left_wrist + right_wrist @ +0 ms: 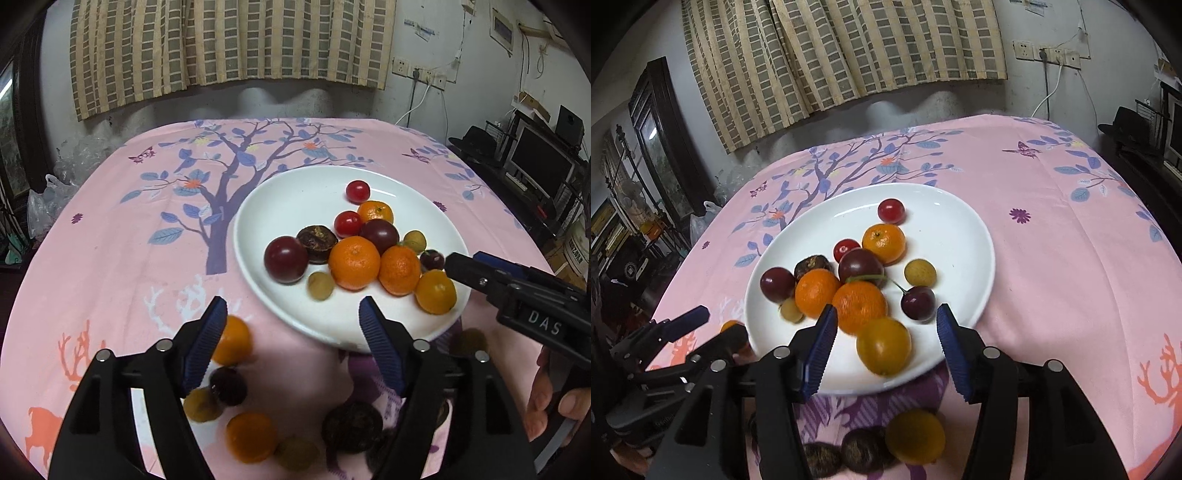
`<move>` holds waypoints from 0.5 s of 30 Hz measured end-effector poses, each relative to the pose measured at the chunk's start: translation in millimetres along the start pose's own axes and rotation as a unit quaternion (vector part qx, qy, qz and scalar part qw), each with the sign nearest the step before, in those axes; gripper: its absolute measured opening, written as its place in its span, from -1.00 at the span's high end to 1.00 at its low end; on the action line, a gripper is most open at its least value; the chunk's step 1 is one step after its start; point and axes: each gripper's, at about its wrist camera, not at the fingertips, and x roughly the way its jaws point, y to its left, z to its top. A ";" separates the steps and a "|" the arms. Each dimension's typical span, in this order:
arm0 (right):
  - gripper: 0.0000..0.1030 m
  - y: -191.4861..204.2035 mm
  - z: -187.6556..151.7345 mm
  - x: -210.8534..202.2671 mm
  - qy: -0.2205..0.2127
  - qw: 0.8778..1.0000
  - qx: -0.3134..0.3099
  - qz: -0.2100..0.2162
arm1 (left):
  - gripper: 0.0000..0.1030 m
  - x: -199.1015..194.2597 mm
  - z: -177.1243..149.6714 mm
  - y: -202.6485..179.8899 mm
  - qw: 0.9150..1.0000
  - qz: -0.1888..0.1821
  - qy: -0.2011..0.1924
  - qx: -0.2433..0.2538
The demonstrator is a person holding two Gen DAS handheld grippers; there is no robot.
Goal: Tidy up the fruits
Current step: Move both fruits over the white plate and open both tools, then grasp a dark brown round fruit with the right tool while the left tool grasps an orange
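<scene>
A: What is our left gripper [293, 321] doing?

B: It angles downward, blue ribbed pads spread apart, nothing between them.

A: And our right gripper [886, 332]?

B: Also angled downward, jaws parted, pads pressing on nothing. In the left wrist view, our right hand [550, 398] wraps its handle.

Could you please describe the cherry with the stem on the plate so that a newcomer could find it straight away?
Start at the white plate on the pink tablecloth. Near its front edge, right of the orange pile, lies a dark red cherry. It alone has a thin green stem, curving back toward the fruit pile.
</scene>
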 end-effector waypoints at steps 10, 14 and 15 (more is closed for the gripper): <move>-0.10 8.3 -44.4 -35.6 0.013 0.999 -0.035 -0.008 | -0.63 -42.1 -43.0 23.4 1.000 0.019 -0.017 -0.003; -0.10 14.3 -66.7 -46.3 0.026 0.999 -0.037 0.000 | -0.63 -47.8 -59.7 35.7 1.000 0.012 -0.008 -0.017; -0.10 16.9 -72.1 -48.4 0.030 0.999 -0.039 0.003 | -0.63 -47.9 -63.8 39.7 1.000 0.010 -0.005 -0.024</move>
